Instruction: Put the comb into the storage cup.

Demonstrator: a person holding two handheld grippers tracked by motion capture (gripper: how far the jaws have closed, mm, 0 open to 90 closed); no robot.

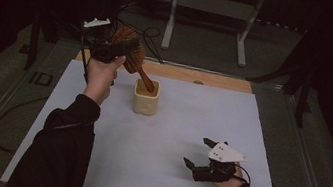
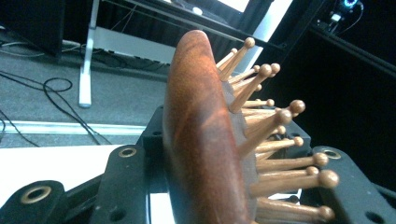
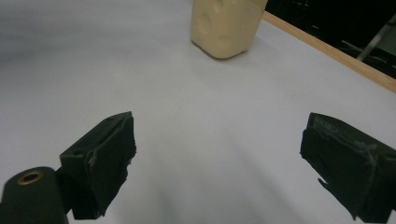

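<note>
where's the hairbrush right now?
In the high view the wooden hairbrush is far left of centre, its head clamped in the left gripper, tilted with its handle tip inside the cream cup.

The hairbrush (image 2: 201, 140) clamped in my left gripper (image 1: 106, 46) is reddish-brown wood, its back polished smooth with a soft sheen; its pins (image 2: 275, 130) are paler wood, round-tipped. The cup (image 3: 226, 25) is cream, matt, with a slightly dimpled wall, ceramic or plastic, I cannot tell which. My right gripper (image 3: 219, 158) has matt black pads (image 3: 105, 154), rough and frayed at the edges. The table mat (image 3: 210, 107) looks smooth, matt white, edged by a bare wooden strip (image 1: 217, 80).
</note>
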